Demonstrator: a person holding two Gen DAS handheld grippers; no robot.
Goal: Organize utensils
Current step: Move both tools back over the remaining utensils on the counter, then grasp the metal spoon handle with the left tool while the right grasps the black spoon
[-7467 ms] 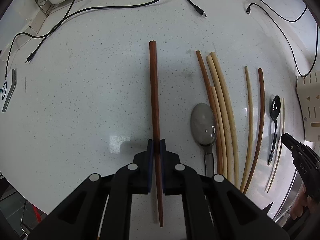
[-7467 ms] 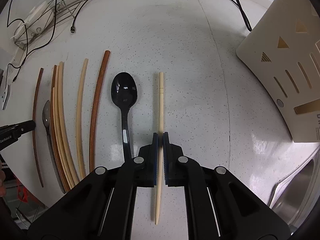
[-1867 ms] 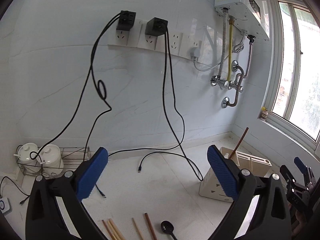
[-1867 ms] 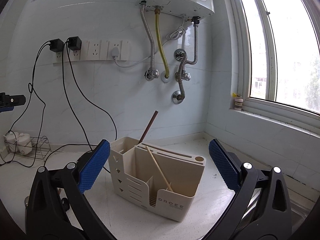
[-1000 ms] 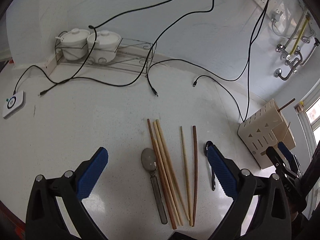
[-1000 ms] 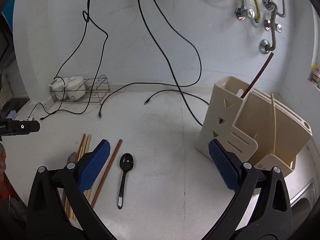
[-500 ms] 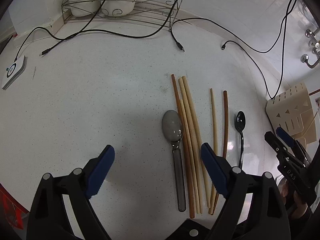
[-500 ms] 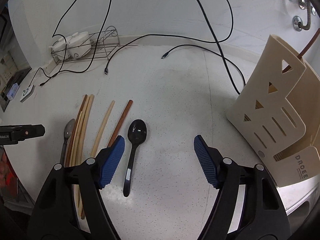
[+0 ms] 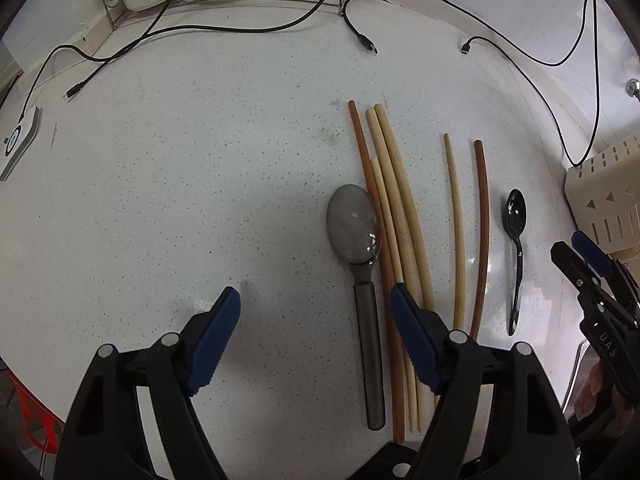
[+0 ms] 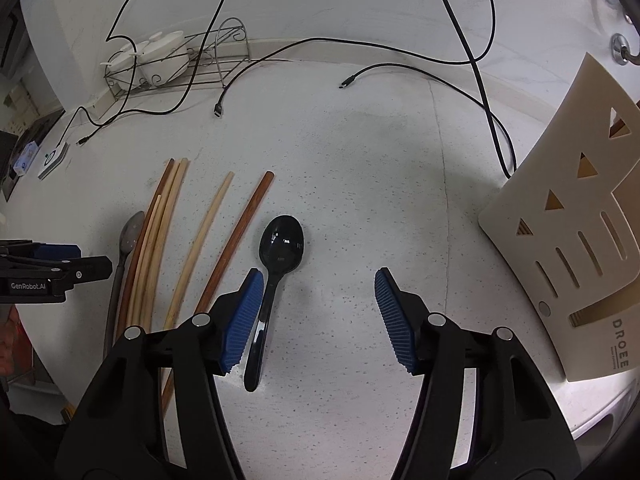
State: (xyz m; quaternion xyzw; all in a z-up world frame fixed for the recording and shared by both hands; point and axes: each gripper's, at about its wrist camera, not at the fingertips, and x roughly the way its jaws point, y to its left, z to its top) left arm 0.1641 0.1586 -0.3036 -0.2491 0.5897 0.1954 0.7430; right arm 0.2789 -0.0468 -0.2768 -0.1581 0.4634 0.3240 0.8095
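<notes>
Both grippers have dropped toward the counter [image 9: 200,200], jaws just narrowing yet apart and empty. Left gripper [image 9: 314,302] hangs beside the grey spoon [image 9: 354,224] and chopsticks [image 9: 394,216]. Right gripper [image 10: 318,280] flanks the black spoon [image 10: 280,244]; the beige holder [image 10: 568,248] stands right, contents hidden.

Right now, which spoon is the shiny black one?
The black spoon lying nearest the cream holder, right of the chopsticks. The other spoon is dull grey, left of them.
</notes>
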